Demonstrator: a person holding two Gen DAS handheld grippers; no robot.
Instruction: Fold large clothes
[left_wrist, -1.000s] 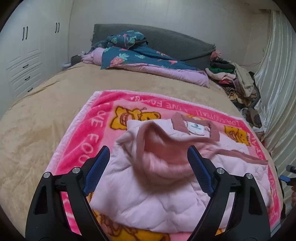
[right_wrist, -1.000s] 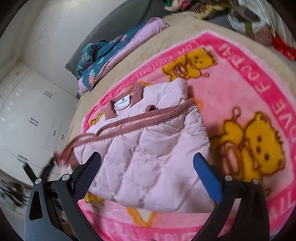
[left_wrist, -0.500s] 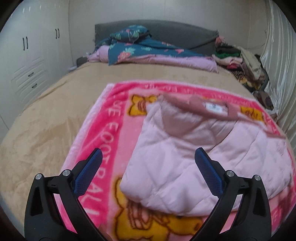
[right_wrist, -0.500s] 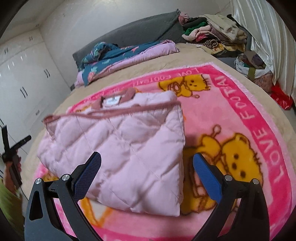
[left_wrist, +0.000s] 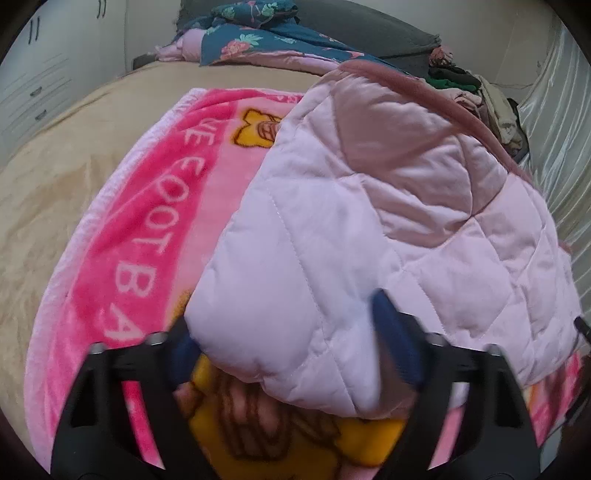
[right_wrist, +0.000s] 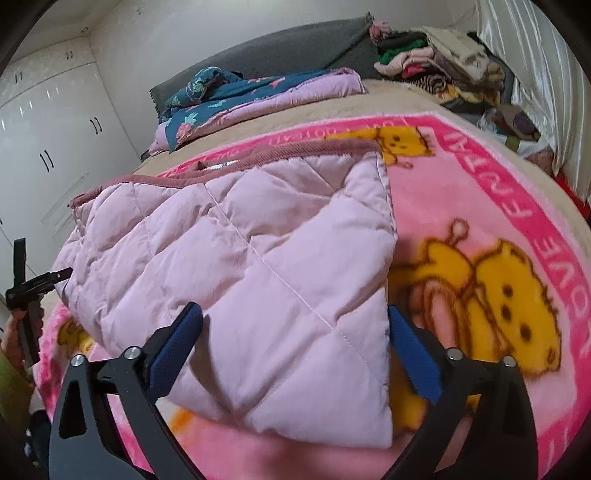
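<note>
Both hand-held grippers have just been closing: the left hand-held gripper (left_wrist: 291, 332) and right hand-held gripper (right_wrist: 295, 332) straddle the jacket (right_wrist: 251, 258) hem, half-open, apparently ungripped. Risk: padded layers may slip apart, undoing the fold.

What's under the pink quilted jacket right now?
The pink quilted jacket lies on the pink cartoon blanket, which is spread over the tan bedcover. Yellow bear prints show beside its edges; whatever is printed or lying directly beneath it is covered.

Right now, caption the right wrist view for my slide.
Right gripper closing its fingers around the near corner of the folded pink quilted jacket on the cartoon blanket.
</note>
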